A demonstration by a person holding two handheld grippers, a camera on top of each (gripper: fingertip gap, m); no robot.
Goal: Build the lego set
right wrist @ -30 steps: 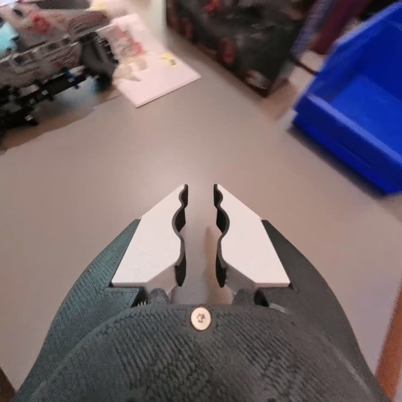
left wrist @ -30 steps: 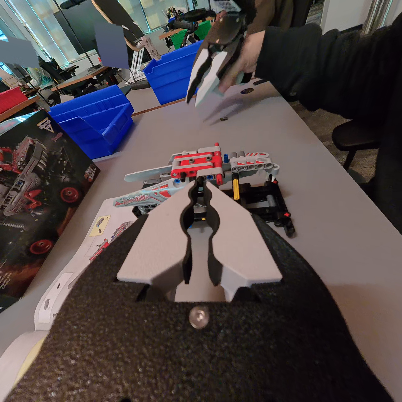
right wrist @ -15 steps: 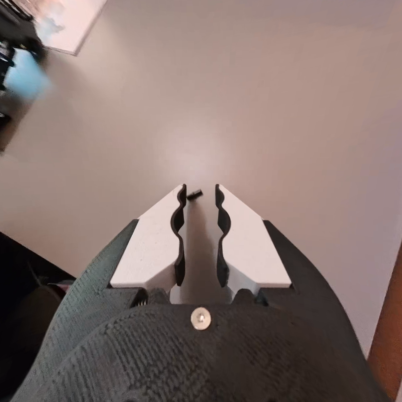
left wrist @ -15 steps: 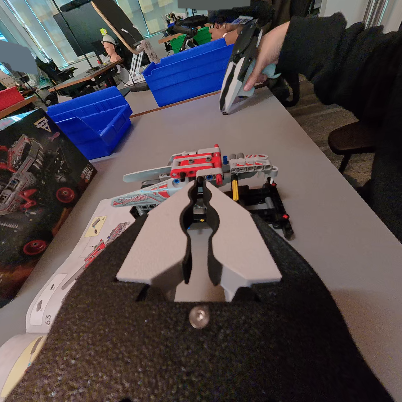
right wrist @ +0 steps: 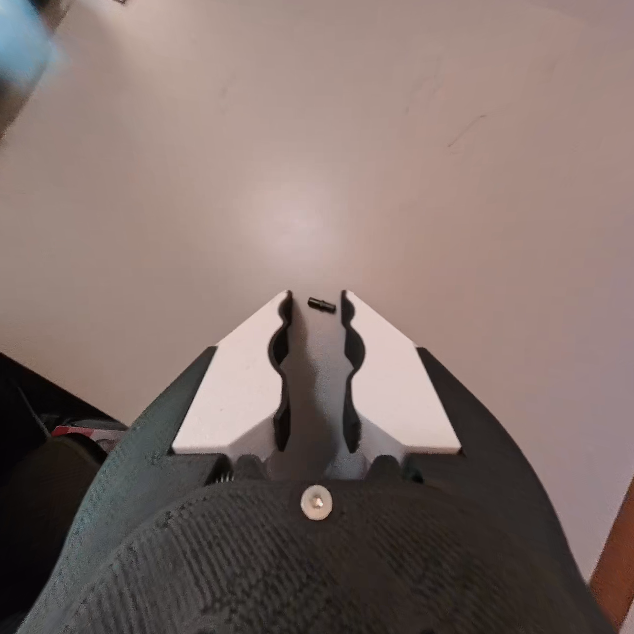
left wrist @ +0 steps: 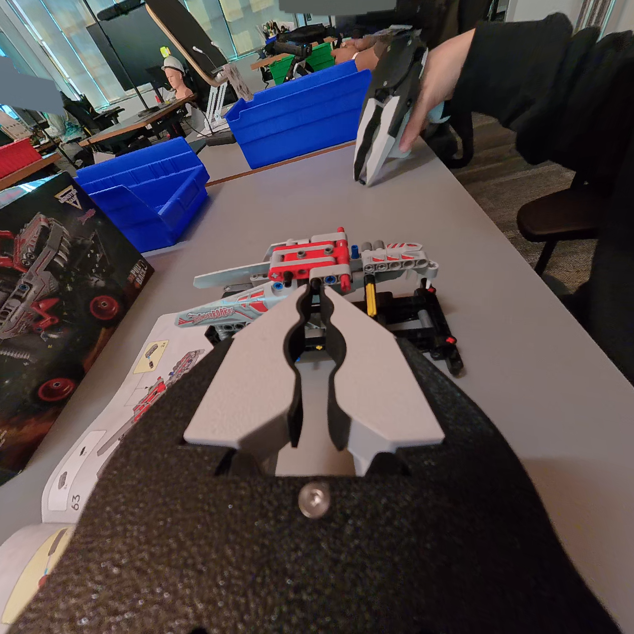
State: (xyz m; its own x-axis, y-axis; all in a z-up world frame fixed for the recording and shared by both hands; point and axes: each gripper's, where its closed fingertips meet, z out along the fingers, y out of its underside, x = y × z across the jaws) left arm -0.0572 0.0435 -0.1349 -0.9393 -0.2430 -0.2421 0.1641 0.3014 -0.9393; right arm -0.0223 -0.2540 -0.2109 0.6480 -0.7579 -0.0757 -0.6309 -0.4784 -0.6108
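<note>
Moved since earlier: the right tool [right wrist: 315,295] has dropped close over the counter [right wrist: 343,137], and the small black pin [right wrist: 321,304] that lay just off the left fingertip now sits in the gap between both tips; the left tool [left wrist: 315,291] has stayed put at the model.
Left tool: its fingers are nearly together with a narrow slot between them, tips at the near edge of the lego model [left wrist: 319,271], right by a black pin-end under the red block; whether they pinch it I cannot tell.
Right tool: fingers parted, holding nothing; the pin lies crosswise between the tips, touching neither finger.
Right tool from the left view: it [left wrist: 363,180] stands steeply, tips down on the far counter, gripped by a hand [left wrist: 425,92] in a dark sleeve.
Lego model: on the counter just beyond the left tool, red, grey and black, its near part hidden behind the fingers.
Hard to make out: the pin is covered by the right tool in the left view; a blurred pale blue shape fills the top left corner of the right view.
Cut off: the instruction booklet [left wrist: 113,404] under the left tool; the set's box [left wrist: 51,291] at the left edge.
Counts: two tools, one loose pin, one model, one booklet, one box, two blue bins [left wrist: 144,192] [left wrist: 295,113] at the far side.
</note>
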